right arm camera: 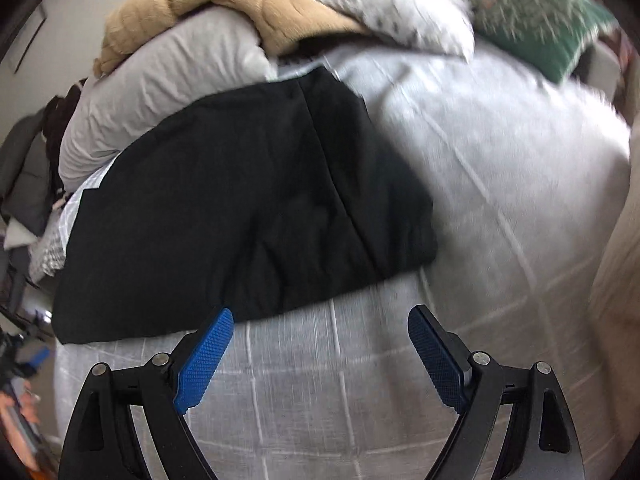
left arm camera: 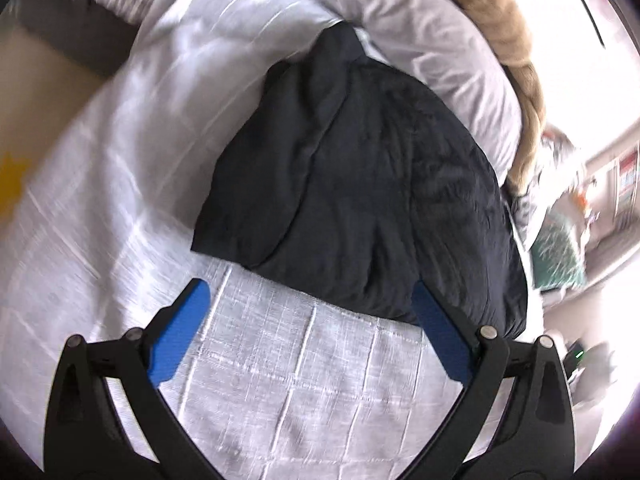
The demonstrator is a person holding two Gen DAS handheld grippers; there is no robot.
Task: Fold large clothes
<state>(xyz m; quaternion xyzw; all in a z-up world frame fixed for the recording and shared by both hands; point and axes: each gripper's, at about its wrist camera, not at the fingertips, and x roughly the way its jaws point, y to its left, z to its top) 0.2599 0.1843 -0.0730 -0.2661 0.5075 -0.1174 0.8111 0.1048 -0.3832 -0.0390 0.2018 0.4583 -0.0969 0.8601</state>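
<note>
A: Start at the grippers. The left gripper (left arm camera: 308, 300) has its jaws spread wide and nothing sits between the blue pads (left arm camera: 180, 332), only bedspread. One pad tip overlaps the near hem of the dark garment (left arm camera: 360, 168) in that view; whether it touches cannot be told.

B: And the right gripper (right arm camera: 320, 324)?

A: Same. Wide apart, holding nothing, pointed down at the bedspread (right arm camera: 304, 400) just short of the garment's near edge. Neither hand grips cloth.

B: Where's the garment, then?

A: Lying flat on the bed, on the pale checked bedspread, its far end up against the grey pillow (right arm camera: 160, 76). It's dark, navy or black, hard to say which.

B: Folded?

A: Partly, by the look. A straight flap edge runs lengthwise down it in both views, so one side seems laid over the middle, leaving a long panel. No loose sleeve shows. That reads as the lengthwise folds done.

B: What's left?

A: Probably the crosswise fold, near hem up toward the far end, perhaps once more after. It's still long for a finished bundle. Both views are smeared, so wrinkles are hard to judge.

B: Other stuff?

A: Tan blanket (right arm camera: 208, 4) heaped on the pillows and a green cushion (right arm camera: 544, 20) at the far corner, well apart from the garment.
</note>
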